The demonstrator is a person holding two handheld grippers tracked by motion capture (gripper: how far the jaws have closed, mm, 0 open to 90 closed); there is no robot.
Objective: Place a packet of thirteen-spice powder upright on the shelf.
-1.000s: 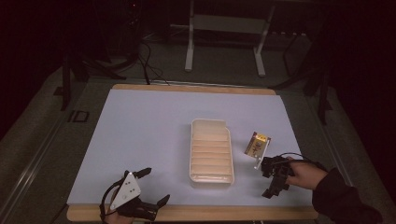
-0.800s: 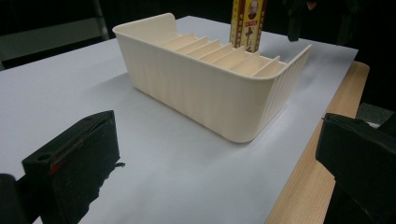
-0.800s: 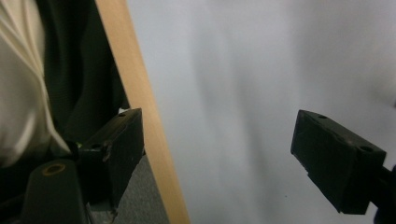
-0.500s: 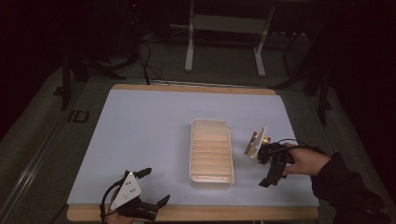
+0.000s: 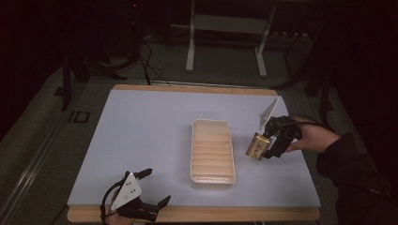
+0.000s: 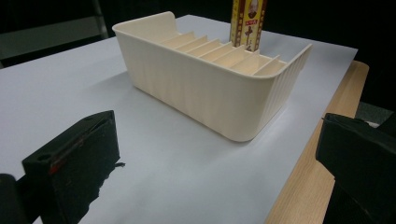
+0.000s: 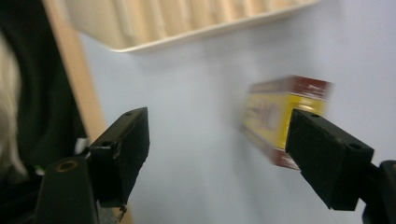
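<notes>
Currently, my right gripper [image 5: 268, 149] hangs over the pale blue surface [image 5: 141, 131] with its jaws wide. They have just been closing. The small yellow-and-red cardboard box [image 5: 256, 146] lies in the gap, hard against one jaw and well clear of the other, so I judge it bracketed rather than clamped. It stands tilted on the surface just ahead of the fingertips. The cream ribbed plastic tray [image 5: 194, 150] lies beyond the box, near it but apart. My left gripper [image 5: 156, 186] rests at the near edge of the surface, jaws wide, nothing between them, with the tray ahead of it.

Risks, as I judge them:
- The box sits off-centre in the gap, so the far jaw would sweep it sideways before both pads bite, and it could topple or skid toward the tray.
- A bite on one corner alone could let the box twist out on lifting.
- The right gripper view is blurred, so contact with the nearer jaw is uncertain.
</notes>
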